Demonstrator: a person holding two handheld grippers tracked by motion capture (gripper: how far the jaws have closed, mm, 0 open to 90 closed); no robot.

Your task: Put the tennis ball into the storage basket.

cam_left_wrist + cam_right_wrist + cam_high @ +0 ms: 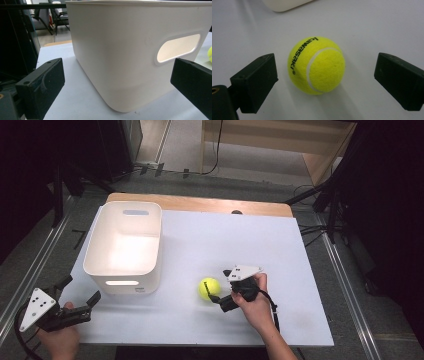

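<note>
Resting on the white tabletop (210, 245) at about 5 o'clock from the white plastic bin (125, 247): yellow tennis ball (209, 288), well apart from the bin, sitting free on the surface. Printed "kawasaki" in black along one side, white seam curving across the felt, as seen in the right gripper view (317, 65).

Reaching in from 3 o'clock of the ball: right gripper (218, 285), held in the person's right hand (255, 307), grey three-cornered plate on top. Jaws spread wide, one on either side of the ball with clear table showing between each pad and the felt; gripping nothing, not touching the ball.

Hovering at the table's 7 o'clock corner: left gripper (79, 290), held in the left hand (62, 340), pointed toward the near wall of the bin. Jaws spread wide as well, holding nothing; bin (130, 50) close ahead in the left gripper view, its oval handle cutout toward 3 o'clock, a sliver of the ball (209, 54) at the far right edge.

Standing upright toward 10 o'clock of the table: the bin, rounded corners, handle slots in its near and far walls, nothing visible inside.
</note>
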